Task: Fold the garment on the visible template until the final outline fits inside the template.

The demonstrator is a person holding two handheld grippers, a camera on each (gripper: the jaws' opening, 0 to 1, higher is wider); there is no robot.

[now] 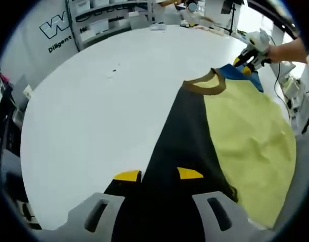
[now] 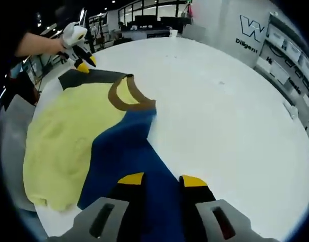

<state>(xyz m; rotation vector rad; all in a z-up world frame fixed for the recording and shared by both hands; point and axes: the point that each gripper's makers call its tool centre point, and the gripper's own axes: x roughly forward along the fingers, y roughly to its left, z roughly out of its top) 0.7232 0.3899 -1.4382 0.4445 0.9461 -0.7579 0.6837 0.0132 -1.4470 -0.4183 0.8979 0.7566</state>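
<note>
A garment lies flat on the white table (image 1: 104, 116): a yellow body (image 1: 250, 136), a brown collar (image 1: 207, 85), a black sleeve side (image 1: 179, 146) and a blue sleeve side (image 2: 129, 151). My left gripper (image 1: 158, 174) is open, and the black cloth runs between its yellow-tipped jaws. My right gripper (image 2: 161, 179) is open too, straddling the blue cloth. The right gripper (image 1: 248, 63), held by a hand, also appears at the far blue end. The left gripper (image 2: 81, 58) appears at the black end (image 2: 89, 78). A pale grey sheet (image 2: 13, 126) pokes out beside the yellow body (image 2: 63, 136).
The table (image 2: 230, 126) stretches wide and bare beyond the garment. Shelves with boxes (image 1: 104, 15) and a wall with a logo (image 1: 56, 30) stand behind it. A person's arm (image 1: 291, 50) reaches in at the table's edge, near more equipment.
</note>
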